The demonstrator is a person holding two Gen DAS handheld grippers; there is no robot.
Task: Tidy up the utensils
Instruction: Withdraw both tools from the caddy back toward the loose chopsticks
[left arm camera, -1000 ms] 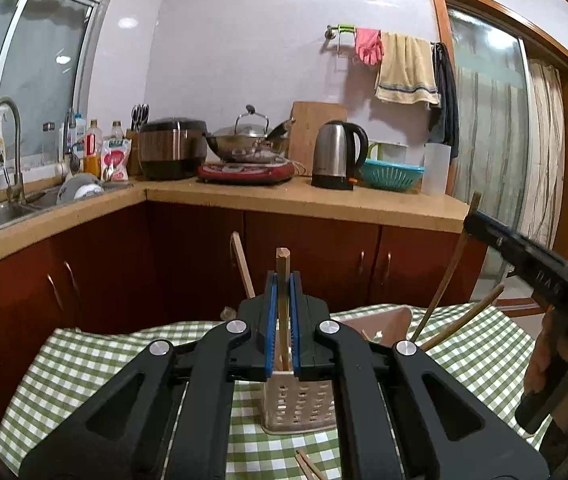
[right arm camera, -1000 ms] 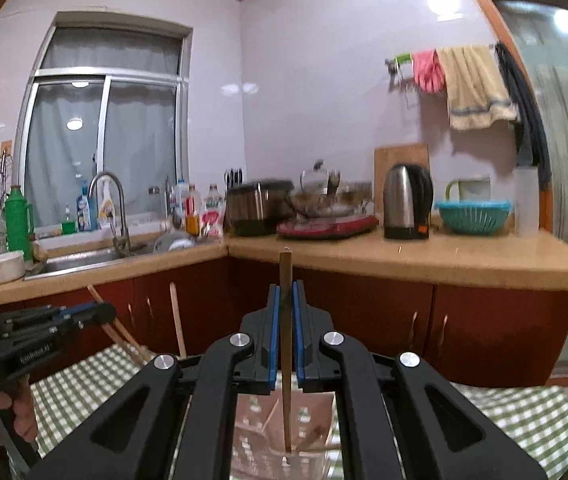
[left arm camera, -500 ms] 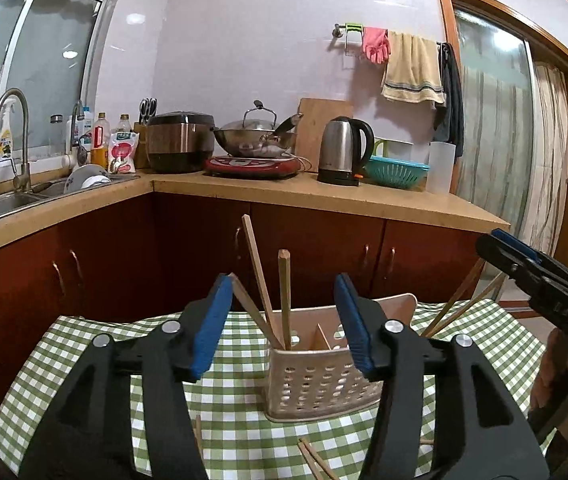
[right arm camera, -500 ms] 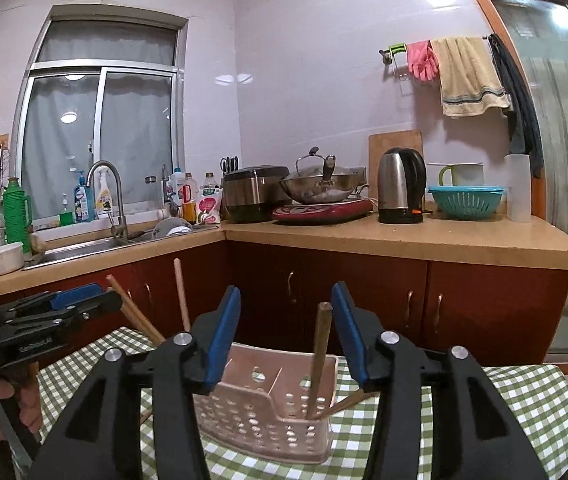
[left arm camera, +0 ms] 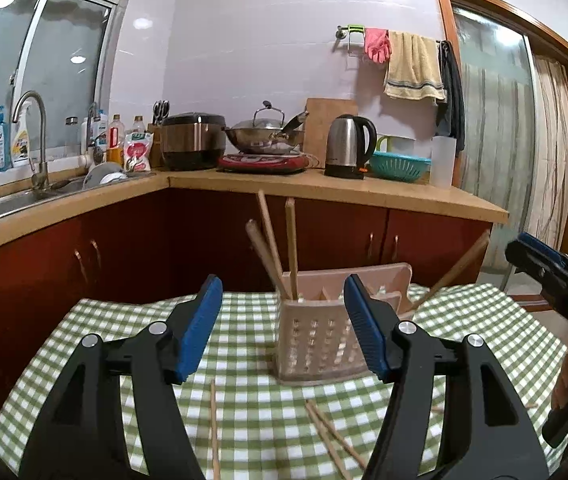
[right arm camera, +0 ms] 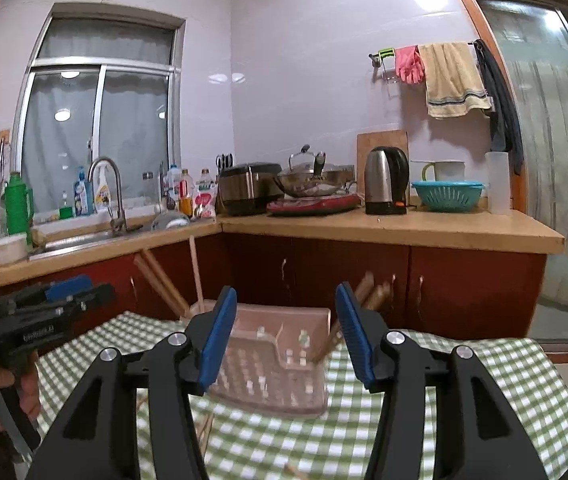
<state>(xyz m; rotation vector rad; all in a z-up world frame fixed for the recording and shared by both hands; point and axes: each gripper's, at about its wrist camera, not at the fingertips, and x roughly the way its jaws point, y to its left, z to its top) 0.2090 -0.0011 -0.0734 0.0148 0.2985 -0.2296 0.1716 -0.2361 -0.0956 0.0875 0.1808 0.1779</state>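
A kitchen with red-brown cabinets and a tan counter stood behind a table spread with a green checked cloth (left arm camera: 84, 336). On that cloth sat the landmark, a pale perforated plastic utensil caddy (left arm camera: 315, 344) with inner dividers. Wooden chopsticks (left arm camera: 280, 248) leaned out of the caddy's left compartment, fanned apart because its wall held only their lower ends; another pair (right arm camera: 367, 296) slanted from its right end, blurred in the right wrist view. Loose chopsticks (left arm camera: 329, 432) lay flat on the cloth in front of the caddy, probably the ones left to sort.

The left gripper (left arm camera: 284, 328) hung in front of the caddy, its blue-padded jaws opening with nothing gripped between them. The right gripper (right arm camera: 285, 336) faced the caddy from the other side, jaws likewise opening and empty, likely readied for the loose sticks.
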